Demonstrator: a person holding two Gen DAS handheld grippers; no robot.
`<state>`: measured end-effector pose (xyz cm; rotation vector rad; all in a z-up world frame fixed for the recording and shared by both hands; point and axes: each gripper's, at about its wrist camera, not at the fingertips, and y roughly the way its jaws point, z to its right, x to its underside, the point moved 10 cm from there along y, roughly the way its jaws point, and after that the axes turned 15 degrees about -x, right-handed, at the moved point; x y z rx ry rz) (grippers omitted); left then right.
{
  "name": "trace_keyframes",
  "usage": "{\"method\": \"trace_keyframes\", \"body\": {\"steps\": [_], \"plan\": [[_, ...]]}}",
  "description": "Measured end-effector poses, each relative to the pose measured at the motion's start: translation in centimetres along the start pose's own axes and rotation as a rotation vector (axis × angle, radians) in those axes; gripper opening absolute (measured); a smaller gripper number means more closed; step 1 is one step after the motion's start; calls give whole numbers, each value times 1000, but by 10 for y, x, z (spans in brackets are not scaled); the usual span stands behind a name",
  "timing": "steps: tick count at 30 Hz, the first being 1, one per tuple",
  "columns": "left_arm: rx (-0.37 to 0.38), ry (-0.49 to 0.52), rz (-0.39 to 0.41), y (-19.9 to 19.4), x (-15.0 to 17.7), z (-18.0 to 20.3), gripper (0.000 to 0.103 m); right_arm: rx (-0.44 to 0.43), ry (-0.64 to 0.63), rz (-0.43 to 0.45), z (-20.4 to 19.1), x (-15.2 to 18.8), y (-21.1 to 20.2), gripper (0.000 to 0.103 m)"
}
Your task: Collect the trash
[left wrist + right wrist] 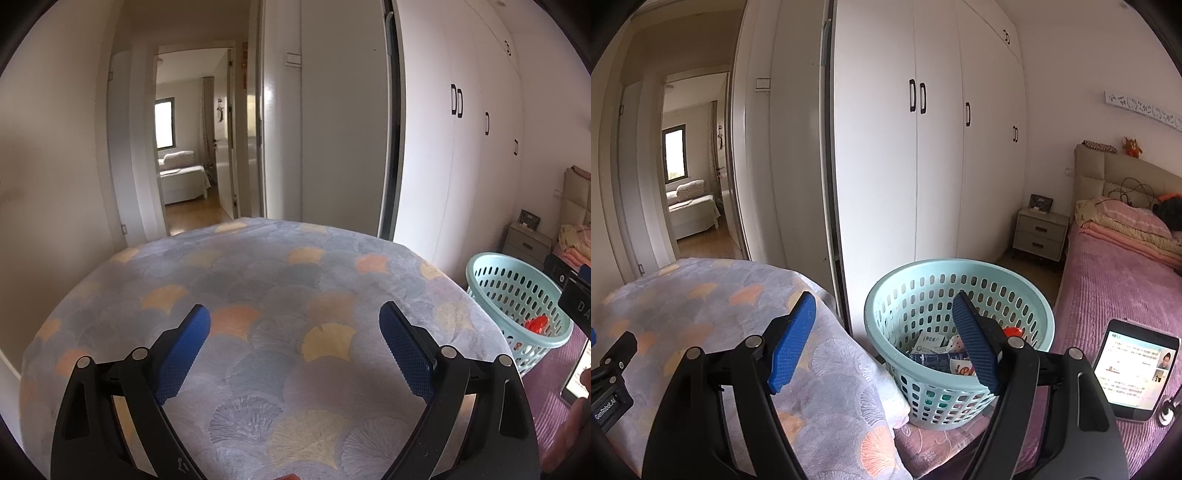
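Note:
A pale blue perforated basket [912, 291] stands on the pink bed beside the cloth-covered table; inside it lie wrappers and cartons [932, 350] and something red [1014, 331]. My right gripper [882, 310] hovers open, its right finger over the basket's mouth and its left finger over the table's edge, nothing between them. My left gripper [294, 317] is open above the patterned cloth [258, 280], holding nothing. In the left wrist view the basket [491, 266] sits off to the right with a red piece [537, 325] inside. No loose trash shows on the cloth.
A tablet [1134, 369] with a lit screen lies on the pink bedspread [1108, 288] at the right. White wardrobe doors [923, 166] rise behind the basket. A bedside cabinet [1039, 232] stands by the headboard. An open doorway [192, 147] leads to another room.

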<state>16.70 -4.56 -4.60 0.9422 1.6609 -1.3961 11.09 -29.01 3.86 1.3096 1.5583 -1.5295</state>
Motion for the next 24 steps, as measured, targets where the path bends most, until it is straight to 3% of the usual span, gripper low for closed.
{"method": "trace_keyframes", "body": {"steps": [15,21,22,24], "plan": [[-37,-7,33,-2,-4,-6,91,-23,-2,-7,-10,-4,2,72],[-33,-25,-4,3,-10,-16,91,-71,-14,-29,-28,-7,7,73],[-42,-28,-23,4,-10,-20,91,-86,-17,-40,-33,-8,9,75],[-80,-30,-91,11,-7,-33,91,-144,-8,-89,-48,-5,17,93]]}}
